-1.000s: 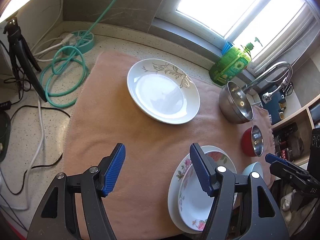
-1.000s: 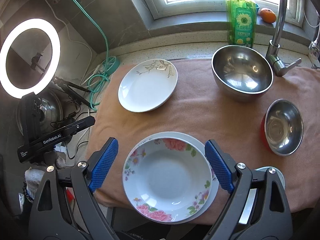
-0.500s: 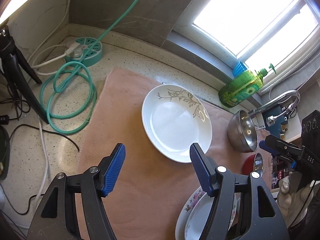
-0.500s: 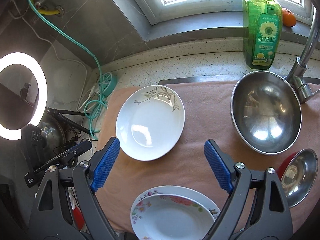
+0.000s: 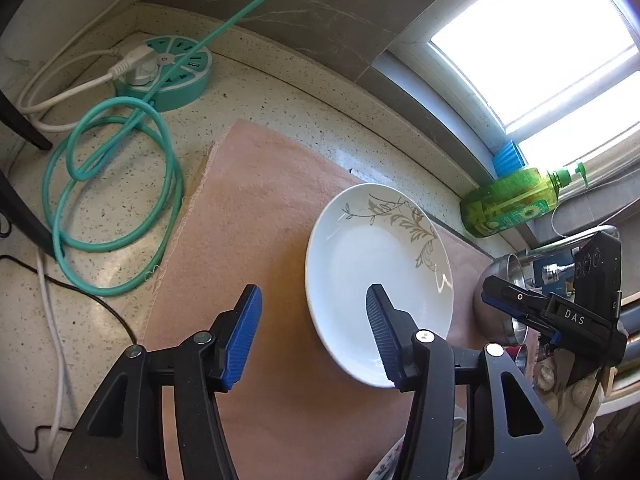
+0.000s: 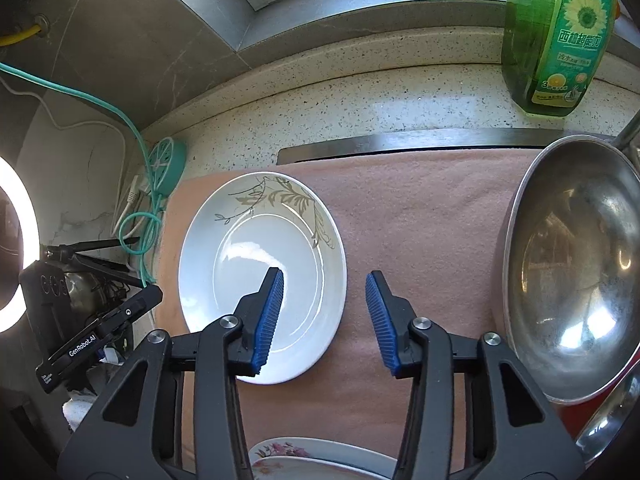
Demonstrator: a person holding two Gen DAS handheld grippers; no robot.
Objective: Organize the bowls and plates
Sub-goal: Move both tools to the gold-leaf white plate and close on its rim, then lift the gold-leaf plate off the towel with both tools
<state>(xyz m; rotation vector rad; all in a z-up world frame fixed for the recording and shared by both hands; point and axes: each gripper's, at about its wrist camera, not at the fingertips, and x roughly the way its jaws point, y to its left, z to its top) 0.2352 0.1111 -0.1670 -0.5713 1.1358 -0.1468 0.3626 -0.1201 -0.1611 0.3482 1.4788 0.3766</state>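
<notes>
A white plate with a grey leaf pattern (image 5: pixel 380 276) (image 6: pixel 260 272) lies on the pink cloth (image 5: pixel 256 208) (image 6: pixel 420 220). My left gripper (image 5: pixel 312 312) straddles the plate's left rim, its right finger over the plate; the jaws are closing and the pads are clear of the rim. My right gripper (image 6: pixel 324 300) straddles the plate's right rim, left finger above the plate's well; its jaws are closing too, without touching. A stack of floral plates (image 6: pixel 304 456) shows at the bottom edge. Each gripper appears in the other's view, right gripper (image 5: pixel 520 308), left gripper (image 6: pixel 120 320).
A large steel bowl (image 6: pixel 580 272) (image 5: pixel 496 288) stands on the cloth to the right, a smaller steel bowl (image 6: pixel 608 428) below it. A green soap bottle (image 6: pixel 556 36) stands by the window. A teal hose (image 5: pixel 116 184) and round power strip (image 5: pixel 164 72) lie left of the cloth.
Both grippers moved away from the floral plates toward the leaf-pattern plate and came lower. Both pairs of jaws narrowed, now bracketing opposite rims of that plate.
</notes>
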